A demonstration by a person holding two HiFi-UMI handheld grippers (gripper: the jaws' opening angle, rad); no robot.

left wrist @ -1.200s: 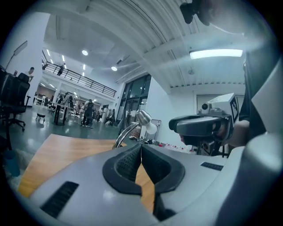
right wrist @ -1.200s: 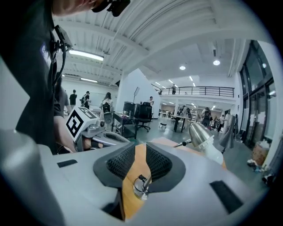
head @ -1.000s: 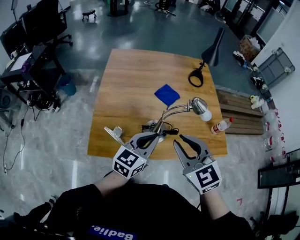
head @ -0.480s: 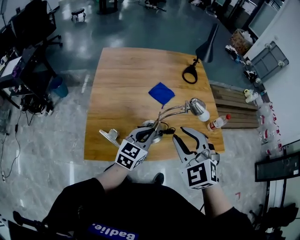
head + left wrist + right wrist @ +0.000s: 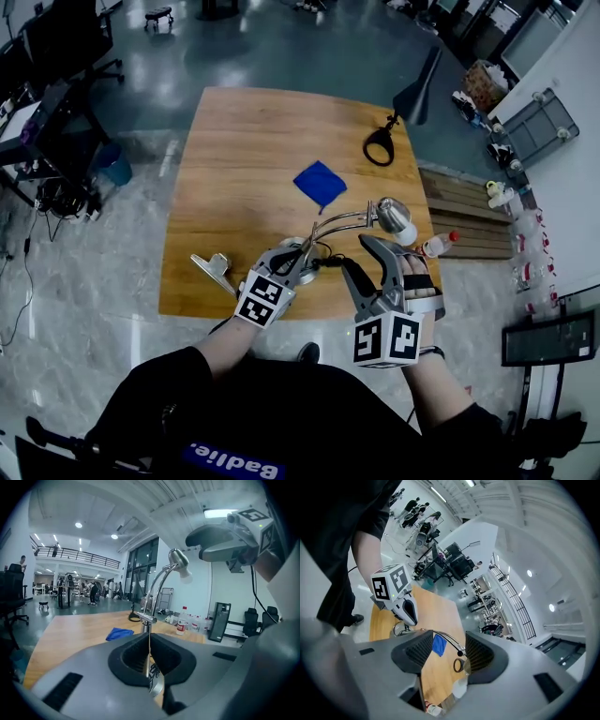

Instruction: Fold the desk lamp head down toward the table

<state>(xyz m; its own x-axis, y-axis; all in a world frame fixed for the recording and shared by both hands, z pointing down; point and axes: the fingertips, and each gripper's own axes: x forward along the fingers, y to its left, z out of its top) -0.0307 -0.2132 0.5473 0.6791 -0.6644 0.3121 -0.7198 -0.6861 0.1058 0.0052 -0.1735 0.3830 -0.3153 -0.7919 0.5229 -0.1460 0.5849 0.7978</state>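
At the table's near edge, left gripper, jaws together, has dropped to the desk lamp base. Right gripper has rolled, its jaws just opening wide with nothing gripped.

Wooden table. Desk lamp near front edge, blue cloth behind. Left gripper closed at lamp base. Right gripper jaws just opening, nothing between.

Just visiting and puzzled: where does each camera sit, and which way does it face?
Head view: on the person's head, steeply down at table, lamp, left gripper, right gripper, forearms.
Left gripper view: on left gripper, looking past its shut jaws up the lamp; right gripper shows above.
Right gripper view: on right gripper, facing across the table; its empty jaws have just been opening; left gripper, arm show.
All share lamp, blue cloth.
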